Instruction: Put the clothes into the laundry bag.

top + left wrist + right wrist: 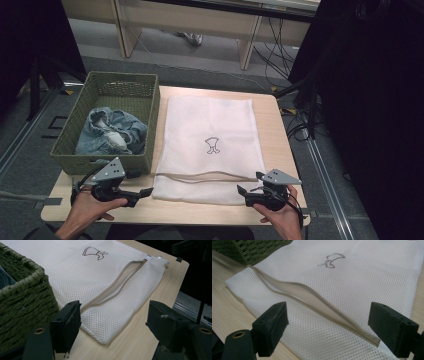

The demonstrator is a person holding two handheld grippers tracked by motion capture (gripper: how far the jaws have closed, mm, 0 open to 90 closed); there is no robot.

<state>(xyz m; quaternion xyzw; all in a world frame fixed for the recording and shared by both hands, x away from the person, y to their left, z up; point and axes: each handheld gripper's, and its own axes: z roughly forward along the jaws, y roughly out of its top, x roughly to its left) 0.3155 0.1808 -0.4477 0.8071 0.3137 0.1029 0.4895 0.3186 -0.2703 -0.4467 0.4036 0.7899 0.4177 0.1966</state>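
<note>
Both grippers [145, 192] [250, 189] w/ jaws apart, empty; mesh laundry bag [210, 125] looks light, floppy — prob. best pinched at the zip-opening edge [312, 300].

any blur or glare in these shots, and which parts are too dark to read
High view: even, soft light on the mesh bag, no glare; the side areas past the table fall to near black. Left gripper view: the near tongs look soft, the bag's weave sharp. Right gripper view: weave crisp up close, the green basket slightly blurred.

My left hand-held gripper [142, 193]: black body, blocky black jaws, grey three-cornered plate on top, black cable trailing. Right hand-held gripper [242, 190]: same build.
</note>
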